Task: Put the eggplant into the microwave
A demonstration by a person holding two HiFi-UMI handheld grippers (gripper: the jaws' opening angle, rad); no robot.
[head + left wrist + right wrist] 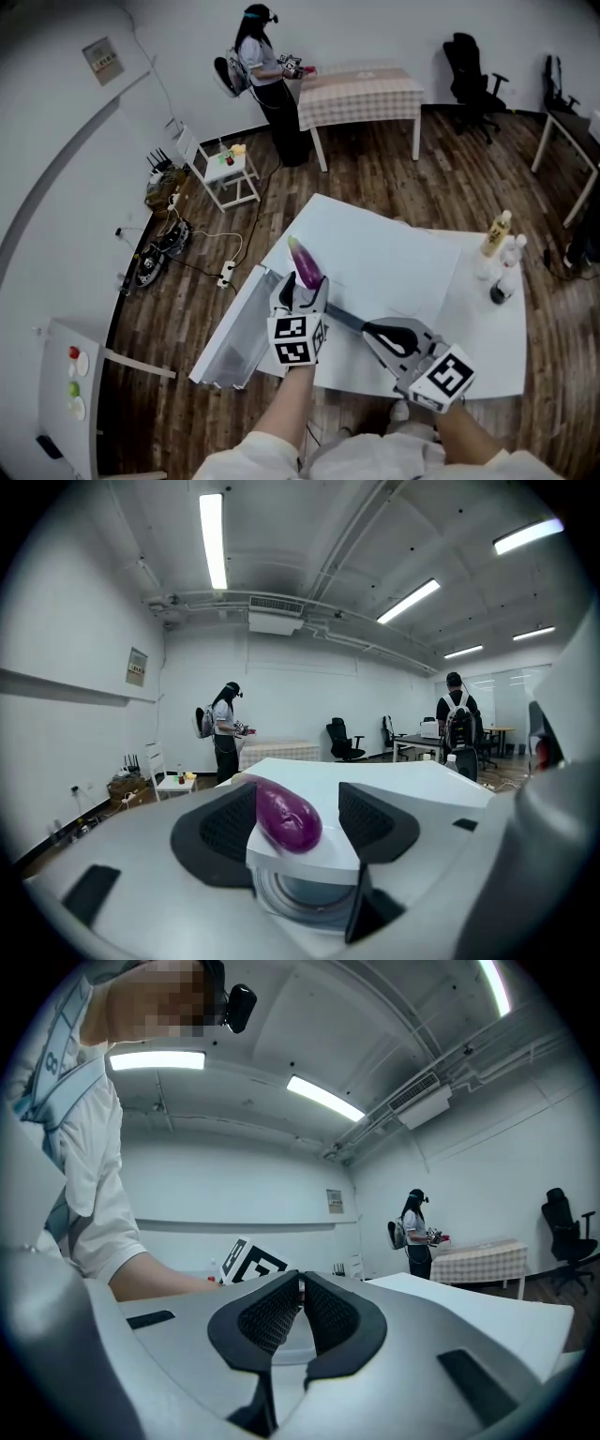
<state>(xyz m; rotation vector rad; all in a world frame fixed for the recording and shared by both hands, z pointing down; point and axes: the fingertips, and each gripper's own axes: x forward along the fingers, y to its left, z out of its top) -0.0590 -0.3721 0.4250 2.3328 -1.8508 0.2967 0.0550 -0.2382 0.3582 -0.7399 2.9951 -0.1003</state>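
Observation:
A purple eggplant (306,263) lies on the white table (403,253), close to its left edge. My left gripper (302,286) reaches over it from the near side. In the left gripper view the eggplant (286,817) sits between the black pads, near the left one and clear of the right one; the left gripper (298,808) is open. A white panel (236,336), perhaps the microwave's open door, hangs off the table's left edge. My right gripper (367,330) rests lower right, pointing left; the right gripper (300,1286) is shut on nothing.
Bottles (496,234) and a dark cap (498,294) stand at the table's right side. A person (262,70) works at a checked table (361,89) far back. A white stool (228,171) and cables (171,246) lie on the wooden floor at the left.

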